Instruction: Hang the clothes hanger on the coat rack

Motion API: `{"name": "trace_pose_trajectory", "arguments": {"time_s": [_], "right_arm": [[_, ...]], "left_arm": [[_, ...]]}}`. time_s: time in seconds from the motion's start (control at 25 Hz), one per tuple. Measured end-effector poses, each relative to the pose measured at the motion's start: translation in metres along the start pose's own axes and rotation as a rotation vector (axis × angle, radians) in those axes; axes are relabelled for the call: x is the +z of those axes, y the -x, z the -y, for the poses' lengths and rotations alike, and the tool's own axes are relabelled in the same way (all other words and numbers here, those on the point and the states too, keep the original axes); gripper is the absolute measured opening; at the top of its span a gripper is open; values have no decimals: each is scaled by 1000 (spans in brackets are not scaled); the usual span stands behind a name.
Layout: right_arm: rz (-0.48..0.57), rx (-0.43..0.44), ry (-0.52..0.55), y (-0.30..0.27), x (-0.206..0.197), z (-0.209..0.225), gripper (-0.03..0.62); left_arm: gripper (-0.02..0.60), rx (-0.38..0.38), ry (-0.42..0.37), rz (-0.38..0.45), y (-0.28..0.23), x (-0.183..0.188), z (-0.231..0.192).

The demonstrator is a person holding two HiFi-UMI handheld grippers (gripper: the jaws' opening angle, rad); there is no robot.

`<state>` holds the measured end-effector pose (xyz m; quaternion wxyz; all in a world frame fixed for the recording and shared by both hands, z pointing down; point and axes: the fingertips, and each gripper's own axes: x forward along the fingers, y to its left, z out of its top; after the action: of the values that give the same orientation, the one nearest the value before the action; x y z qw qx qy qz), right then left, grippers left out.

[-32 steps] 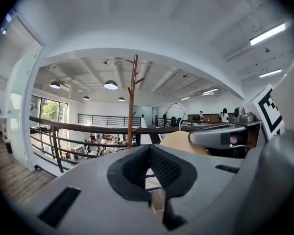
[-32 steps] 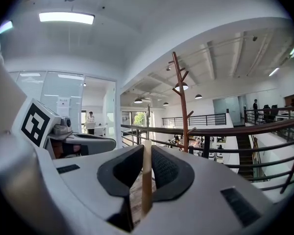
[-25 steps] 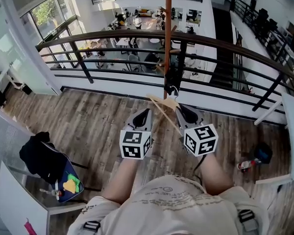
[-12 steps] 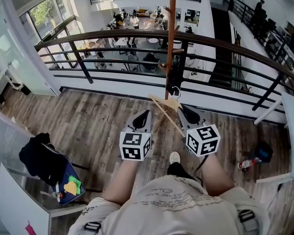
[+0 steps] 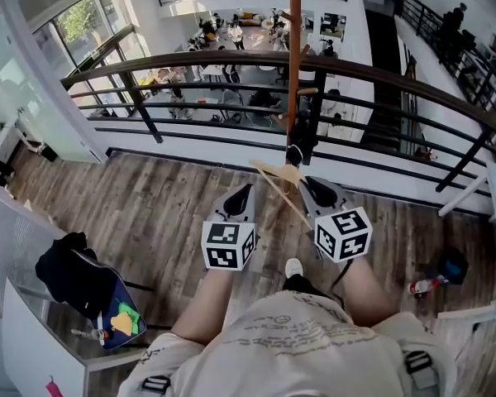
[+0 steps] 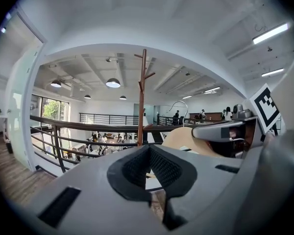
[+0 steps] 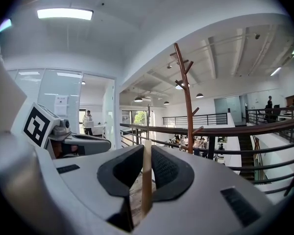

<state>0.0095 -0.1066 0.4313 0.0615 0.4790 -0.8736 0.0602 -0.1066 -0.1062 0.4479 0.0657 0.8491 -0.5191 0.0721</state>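
Observation:
A brown coat rack (image 5: 294, 56) with short side pegs stands just before the railing. The wooden hanger (image 5: 274, 176), with its metal hook (image 5: 293, 153) at the pole's foot in the head view, sticks out to the left from my right gripper (image 5: 307, 184). That gripper is shut on the hanger's wooden arm (image 7: 146, 173), which stands edge-on between the pads. The rack (image 7: 186, 97) rises ahead, a little right. My left gripper (image 5: 245, 190) is beside it, jaws together and empty. In the left gripper view (image 6: 149, 151), the hanger (image 6: 183, 140) is to the right and the rack (image 6: 141, 97) straight ahead.
A dark metal railing (image 5: 190, 60) runs across behind the rack, with a lower floor and people beyond. A black bag (image 5: 70, 271) lies on a stand at the lower left. A bottle (image 5: 422, 286) and a dark object (image 5: 453, 265) lie on the wood floor at right.
Both grippers have moved forward with the hanger toward the rack, and the railing and rack look nearer. A shoe has come into view below the grippers.

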Motion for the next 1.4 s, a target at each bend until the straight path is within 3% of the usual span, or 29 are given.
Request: {"name": "trace_pose_trajectory", "arguments": {"time_s": [0.76, 1.2, 1.4], "right_arm": [[39, 151, 3, -114, 75, 94, 48], [49, 378, -11, -162, 148, 142, 48], [84, 429, 10, -185, 190, 151, 48]], "left_arm": [[5, 64, -17, 25, -147, 68, -31], [5, 134, 16, 67, -205, 104, -33], [5, 159, 21, 61, -220, 108, -50]]}}
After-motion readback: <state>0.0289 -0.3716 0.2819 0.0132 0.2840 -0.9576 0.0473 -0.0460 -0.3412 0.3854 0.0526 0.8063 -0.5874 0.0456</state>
